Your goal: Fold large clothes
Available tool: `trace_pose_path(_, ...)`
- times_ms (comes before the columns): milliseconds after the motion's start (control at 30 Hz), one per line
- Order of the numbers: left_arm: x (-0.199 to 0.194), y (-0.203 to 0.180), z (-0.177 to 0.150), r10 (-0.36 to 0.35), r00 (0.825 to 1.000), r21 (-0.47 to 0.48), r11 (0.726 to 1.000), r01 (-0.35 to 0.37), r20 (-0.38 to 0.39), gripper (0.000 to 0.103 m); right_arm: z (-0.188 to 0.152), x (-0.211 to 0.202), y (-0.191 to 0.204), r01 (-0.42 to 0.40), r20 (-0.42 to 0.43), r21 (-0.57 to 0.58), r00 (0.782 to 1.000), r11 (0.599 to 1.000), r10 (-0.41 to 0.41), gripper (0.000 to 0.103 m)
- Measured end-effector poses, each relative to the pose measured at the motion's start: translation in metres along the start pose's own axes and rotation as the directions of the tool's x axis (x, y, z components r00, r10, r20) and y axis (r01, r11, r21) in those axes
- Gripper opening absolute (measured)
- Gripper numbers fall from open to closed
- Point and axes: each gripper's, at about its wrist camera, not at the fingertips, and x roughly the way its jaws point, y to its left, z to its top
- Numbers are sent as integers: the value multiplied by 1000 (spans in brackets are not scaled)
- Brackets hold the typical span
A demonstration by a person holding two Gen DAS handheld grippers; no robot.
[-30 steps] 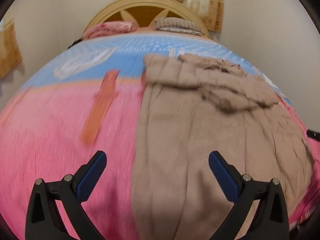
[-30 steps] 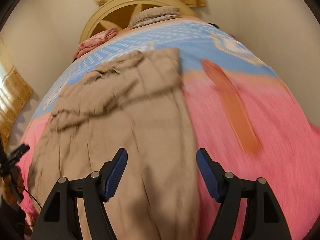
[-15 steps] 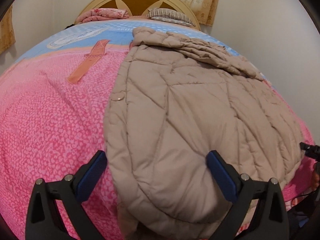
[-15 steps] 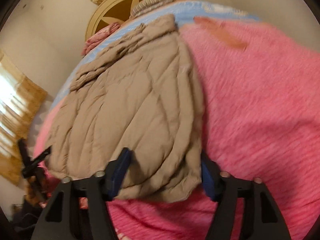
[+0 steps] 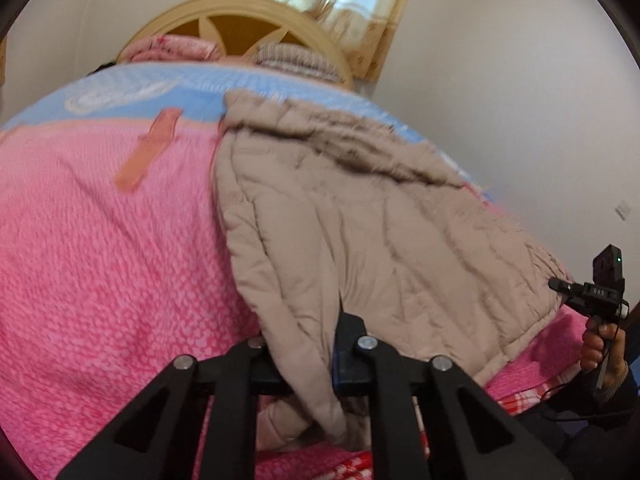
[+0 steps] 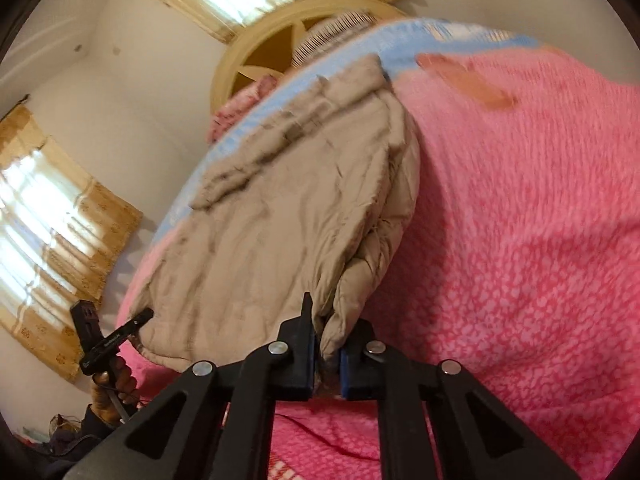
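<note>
A beige quilted coat [image 5: 360,232] is spread on a bed, over a pink blanket [image 5: 100,280] whose far end turns blue. An orange strip [image 5: 146,152] is printed on the blanket, to the left of the coat in the left wrist view. The coat's hood end lies toward the arched wooden headboard [image 5: 240,12], and its hem hangs at the near edge of the bed.

The left hand-held gripper [image 5: 306,364] is seen clamped on the coat's near hem: its jaws have just been closing, and a fold of the beige fabric is now pinched between the blue pads, with bunched cloth drooping below them. The right hand-held gripper [image 6: 328,354] is likewise clamped on the coat [image 6: 280,220], at the other near corner of the hem; its jaws have also just been closing, and a narrow pleat of fabric is held between the pads. The fabric is drawn into creases that run from each grip up across the coat.

In the left wrist view the other gripper's black handle is seen at the right edge, held in a hand [image 5: 600,348]. In the right wrist view the left one's handle is seen at the lower left, gripped by a hand [image 6: 116,376].

Pillows [image 5: 296,60] are stacked against the headboard, and curtained windows [image 6: 52,232] are lit behind.
</note>
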Motion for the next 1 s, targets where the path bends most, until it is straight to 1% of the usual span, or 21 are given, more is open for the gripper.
trace_pose_path(133, -34, -13, 8, -57, 997, 37, 998, 55, 54, 11, 8, -32, 19, -44, 63, -41, 997, 998, 46, 7)
trace_pose_path(200, -53, -20, 14, -104, 991, 42, 994, 101, 79, 11, 12, -50, 28, -79, 94, -50, 992, 996, 84, 7)
trace_pose_path(267, -73, -26, 21, -136, 985, 56, 990, 130, 108, 11, 16, -71, 37, -104, 132, -68, 985, 992, 112, 6)
trace_pose_path(367, -102, -33, 34, -190, 968, 69, 981, 181, 164, 11, 26, -107, 49, -151, 206, -82, 965, 985, 165, 6)
trace_pose_path(433, -116, -35, 46, -232, 955, 71, 972, 223, 186, 11, 37, -128, 57, -175, 263, -93, 945, 980, 194, 6)
trace_pose_path(500, -118, -35, 59, -245, 950, 81, 969, 233, 195, 11, 49, -138, 64, -188, 303, -105, 929, 977, 212, 6)
trace_pose_path(533, -117, -35, 71, -248, 949, 90, 968, 235, 194, 11, 57, -141, 68, -185, 321, -114, 923, 976, 213, 6)
trace_pose_path(600, -106, -31, 89, -254, 948, 90, 966, 241, 191, 11, 80, -133, 75, -179, 341, -122, 916, 976, 210, 6)
trace_pose_path(633, -97, -26, 105, -259, 948, 81, 965, 248, 185, 11, 93, -125, 78, -176, 346, -129, 914, 976, 210, 6)
trace_pose_path(700, -79, -16, 127, -270, 947, 65, 963, 263, 173, 11, 118, -104, 82, -152, 352, -143, 916, 978, 194, 6)
trace_pose_path(733, -67, -9, 139, -269, 949, 46, 963, 265, 166, 11, 136, -88, 84, -149, 352, -137, 917, 979, 188, 6)
trace_pose_path(800, -46, 1, 154, -273, 950, 28, 962, 272, 150, 13, 161, -64, 83, -137, 349, -127, 921, 982, 174, 6)
trace_pose_path(833, -29, 9, 167, -261, 955, 11, 965, 262, 139, 13, 174, -49, 83, -116, 352, -121, 924, 986, 152, 6)
trace_pose_path(867, -18, 15, 174, -253, 959, -10, 967, 256, 125, 13, 186, -34, 81, -116, 346, -107, 927, 987, 147, 6)
trace_pose_path(900, -3, 21, 184, -255, 961, -23, 966, 259, 103, 14, 200, -16, 79, -107, 336, -94, 932, 990, 132, 6)
trace_pose_path(967, 21, 35, 198, -227, 971, -74, 970, 232, 69, 18, 223, 15, 76, -60, 332, -85, 939, 995, 85, 6)
trace_pose_path(1000, 29, 40, 203, -214, 975, -89, 972, 218, 52, 22, 235, 30, 73, -45, 327, -74, 943, 996, 67, 6)
